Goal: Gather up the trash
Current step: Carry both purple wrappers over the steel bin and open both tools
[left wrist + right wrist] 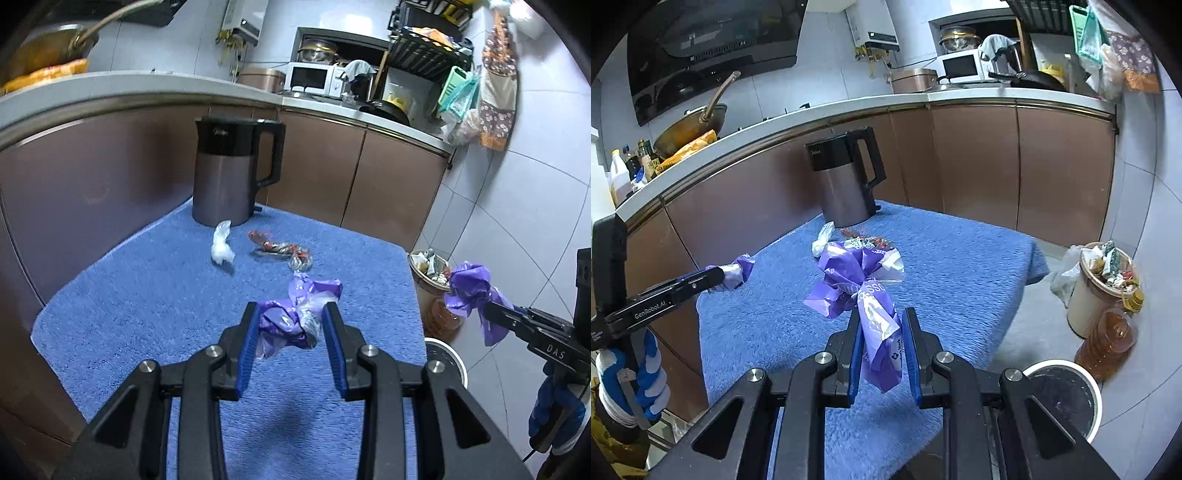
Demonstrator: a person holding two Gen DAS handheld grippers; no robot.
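Now | left tongs (291, 325) grip purple wrapper (286, 321) | right tongs (882, 343) grip purple bag (875, 317)

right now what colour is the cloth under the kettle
Blue cloth, clearest in the right wrist view.

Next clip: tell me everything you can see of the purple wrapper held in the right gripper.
The purple wrapper is thin, glossy plastic film, crumpled and twisted, with white print and a white patch at its far end. The right gripper has its jaws clamped on its narrow middle; a loose tail hangs below them and the bunched bulk fans out ahead. It is held in the air above the blue towel and touches nothing but the pads.
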